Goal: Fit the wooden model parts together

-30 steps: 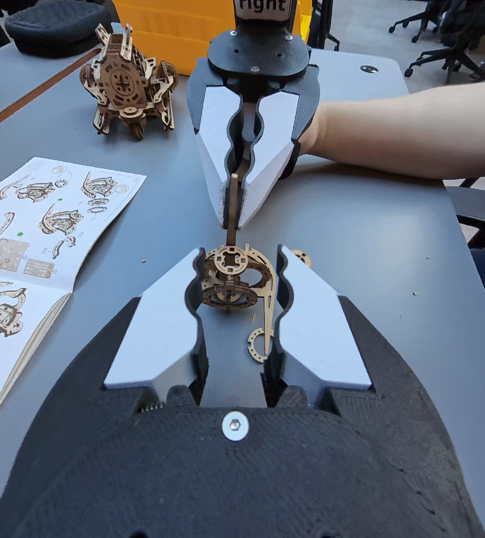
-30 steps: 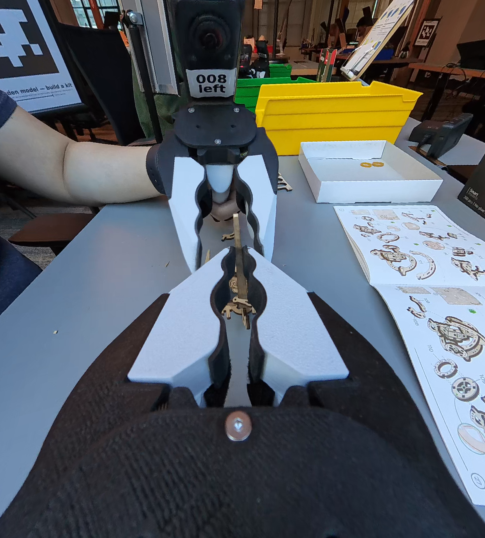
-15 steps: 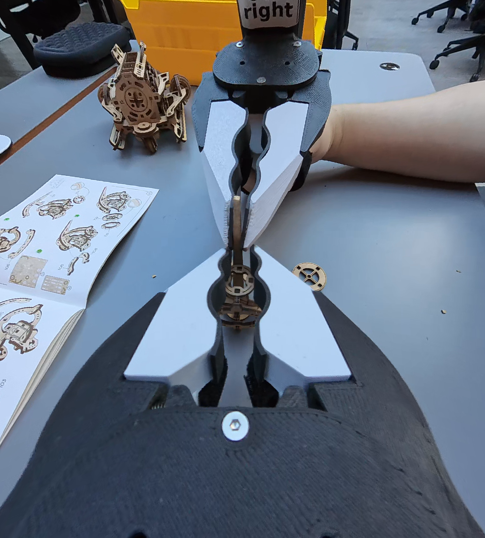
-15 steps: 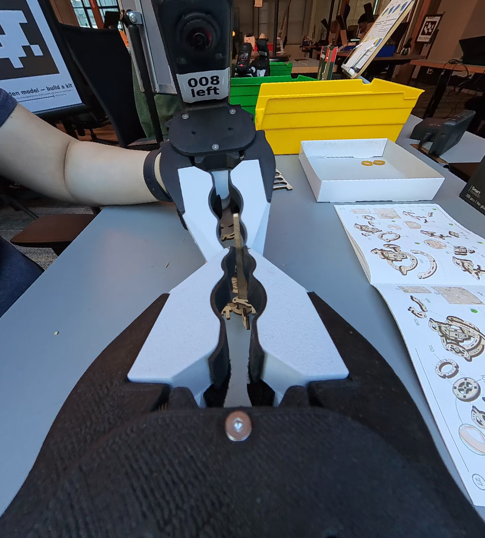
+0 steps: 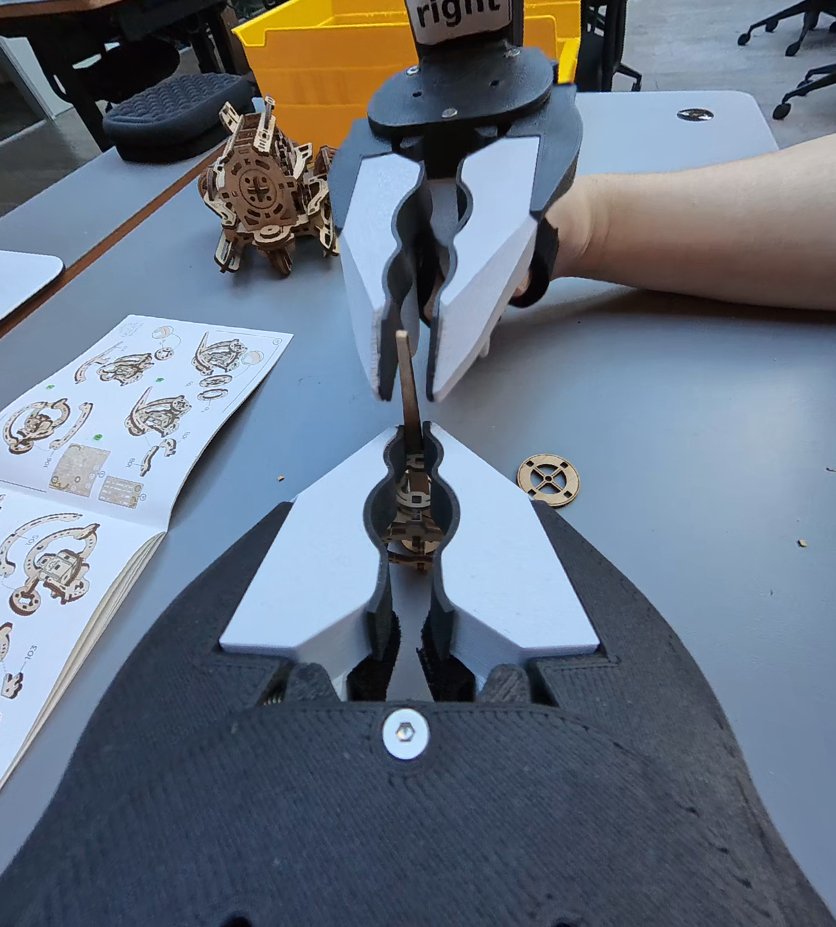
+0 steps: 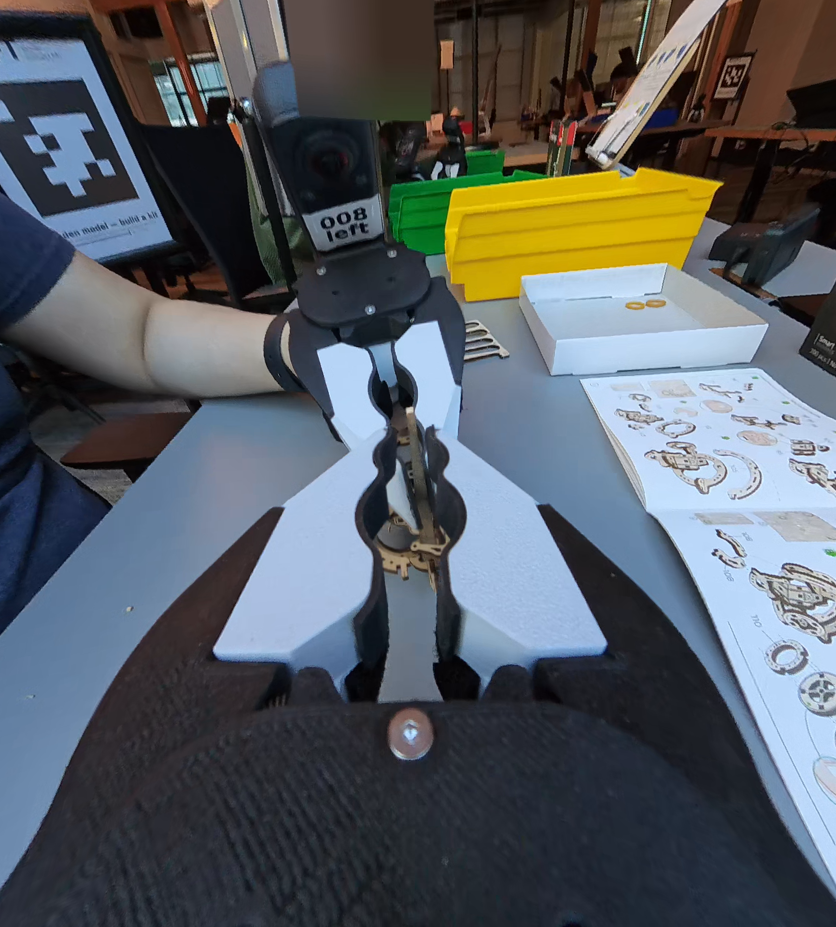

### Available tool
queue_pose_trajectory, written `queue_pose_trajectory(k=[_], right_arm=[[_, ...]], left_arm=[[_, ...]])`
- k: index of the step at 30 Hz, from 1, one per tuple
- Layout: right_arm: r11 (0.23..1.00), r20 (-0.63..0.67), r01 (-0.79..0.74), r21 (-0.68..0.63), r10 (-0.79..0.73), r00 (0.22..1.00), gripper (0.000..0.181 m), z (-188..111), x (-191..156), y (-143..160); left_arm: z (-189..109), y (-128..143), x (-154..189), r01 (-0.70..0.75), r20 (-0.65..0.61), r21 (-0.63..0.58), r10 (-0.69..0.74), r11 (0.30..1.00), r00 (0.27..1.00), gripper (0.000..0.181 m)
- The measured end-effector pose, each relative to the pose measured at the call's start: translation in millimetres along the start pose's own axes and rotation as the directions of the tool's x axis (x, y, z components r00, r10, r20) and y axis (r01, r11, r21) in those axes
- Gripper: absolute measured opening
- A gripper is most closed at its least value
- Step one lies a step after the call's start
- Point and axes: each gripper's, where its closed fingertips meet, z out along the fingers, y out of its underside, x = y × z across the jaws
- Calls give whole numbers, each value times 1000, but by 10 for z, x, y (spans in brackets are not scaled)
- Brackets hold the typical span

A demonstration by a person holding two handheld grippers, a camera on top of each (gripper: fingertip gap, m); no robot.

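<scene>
My left gripper is shut on a small wooden sub-assembly of rings and a hub, held above the grey table. A flat wooden strip stands up from it past my fingertips. My right gripper faces it tip to tip, its jaws slightly apart on either side of the strip's top end, not clamping it. In the right wrist view the right gripper shows the same small gap, with the strip and the sub-assembly between its fingers and the left gripper just beyond.
A finished wooden model stands at the back left. An open instruction booklet lies on the left. A loose round wooden wheel lies to the right of my left gripper. A yellow bin and a white tray with two small rings stand behind. My hands' fingertips stand some 4 cm from each other.
My left gripper closed on the sub-assembly and lifted it off the table. My right gripper, which was shut on the strip, has opened its jaws around it.
</scene>
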Motion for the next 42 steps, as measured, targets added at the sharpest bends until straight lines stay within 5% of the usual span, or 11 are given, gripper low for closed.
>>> queue_pose_trajectory(k=[10,28,34,38,42], right_arm=[[997,-22,73,-6,-73,997,1,-23,-9,-75],[999,3,31,10,-31,1000,1,-4,-28,-77],[958,26,-70,279,65,998,0,-223,-5,-628],[986,48,-127,106,123,991,0,-3,-13,-281],[987,74,-78,142,68,995,0,18,-137,-410]], left_arm=[[-27,-46,9,-5,-10,14,5,1000,1000,13],[-24,-107,10,-52,4,13,52,999,999,3],[-22,-105,15,-53,0,10,53,999,999,3],[-22,-105,15,-51,2,12,51,999,999,3],[-23,-105,16,-49,0,14,49,999,999,3]])
